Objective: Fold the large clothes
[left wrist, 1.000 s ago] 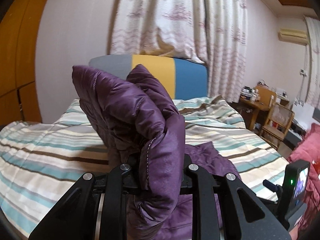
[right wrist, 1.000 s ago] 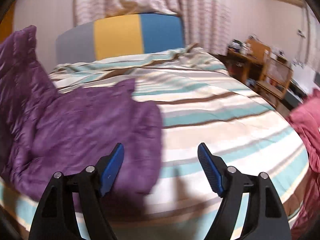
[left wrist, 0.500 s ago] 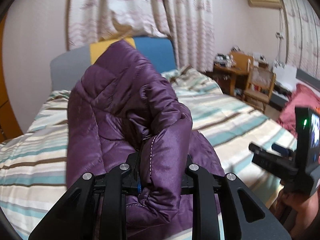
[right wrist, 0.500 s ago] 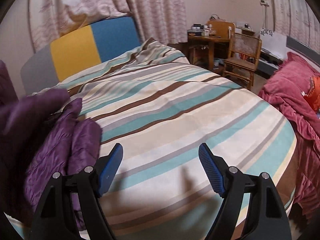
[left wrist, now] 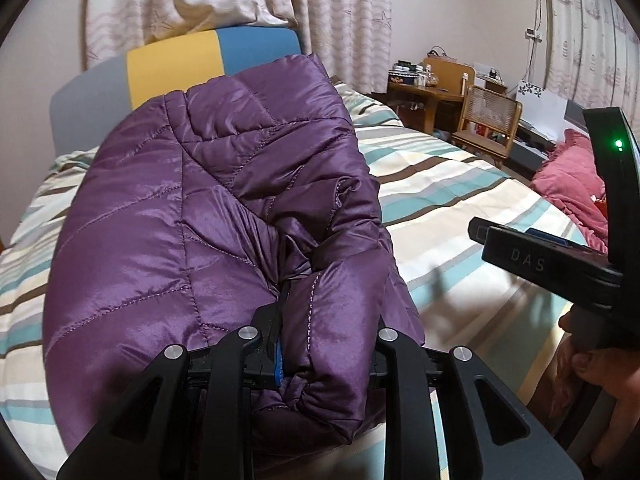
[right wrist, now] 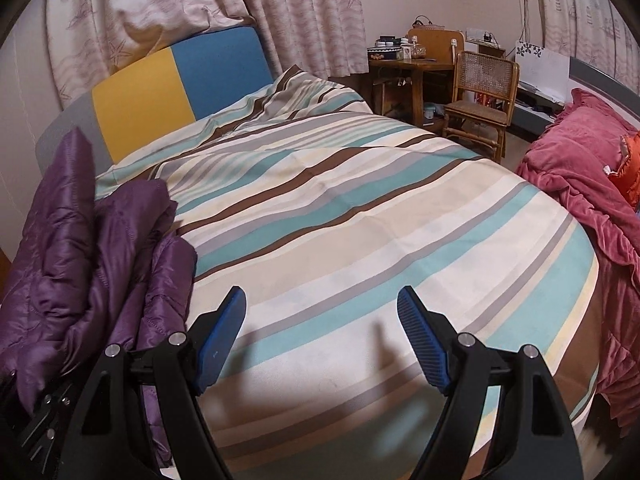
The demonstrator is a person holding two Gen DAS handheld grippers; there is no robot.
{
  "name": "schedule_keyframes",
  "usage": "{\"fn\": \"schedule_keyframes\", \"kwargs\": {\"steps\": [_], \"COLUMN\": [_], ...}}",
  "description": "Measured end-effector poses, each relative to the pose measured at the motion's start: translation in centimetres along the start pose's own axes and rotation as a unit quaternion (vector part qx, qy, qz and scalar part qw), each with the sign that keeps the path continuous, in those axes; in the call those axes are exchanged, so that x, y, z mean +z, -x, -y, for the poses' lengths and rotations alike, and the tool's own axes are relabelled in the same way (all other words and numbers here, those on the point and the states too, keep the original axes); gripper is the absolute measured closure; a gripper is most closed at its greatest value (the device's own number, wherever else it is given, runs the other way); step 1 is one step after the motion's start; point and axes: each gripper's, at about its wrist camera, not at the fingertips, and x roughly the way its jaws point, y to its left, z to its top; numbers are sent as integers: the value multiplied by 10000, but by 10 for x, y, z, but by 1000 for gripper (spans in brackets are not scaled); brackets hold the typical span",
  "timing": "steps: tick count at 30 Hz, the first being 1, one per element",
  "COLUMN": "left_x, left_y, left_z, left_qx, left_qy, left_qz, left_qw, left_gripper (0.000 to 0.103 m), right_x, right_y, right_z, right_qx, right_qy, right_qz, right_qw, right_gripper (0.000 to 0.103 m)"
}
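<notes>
Both differ: left gripper [left wrist: 320,360] jaws pinch the glossy quilted purple jacket [left wrist: 208,208]; right gripper [right wrist: 320,336] jaws gape empty.

My left gripper [left wrist: 326,354] was matte black plastic, its angular linkage arms pinned with round silver screws, and a sliver of blue pad showed on the inner face of one finger. My right gripper [right wrist: 322,332] had the same black frame and silver pivots, with ribbed blue pads [right wrist: 422,346] lining both fingers. From the left wrist view, the right unit's black body carried pale "DAS" lettering and a lit green dot above it, and the bare skin of my right hand [left wrist: 596,372] wrapped its handle.
</notes>
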Motion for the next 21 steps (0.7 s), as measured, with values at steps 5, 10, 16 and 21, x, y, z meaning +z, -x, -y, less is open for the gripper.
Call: {"fn": "schedule_keyframes", "kwargs": {"steps": [5,10,16,21], "left_x": [11,19,19,6], "left_y": [28,76,100,87], "left_z": [-5,-23,-122,-204], "left_qx": [-898,-952,22,943], "left_qy": [235,382,1998,3370], "left_qz": [249,883,1249,927], "left_qw": [9954,9908,9718,9322], "left_gripper": [11,11,11,11], "right_x": [-1,1,9,23], "right_y": [1,9,26,49], "right_z": [-8,-18,-33,-67], "right_qx": [125,269,541,943], "right_qy": [100,221,340,673], "right_qz": [31,117,256,476], "right_qw": [9999,9993,9976,9921], "right_gripper": [25,25,25,25]}}
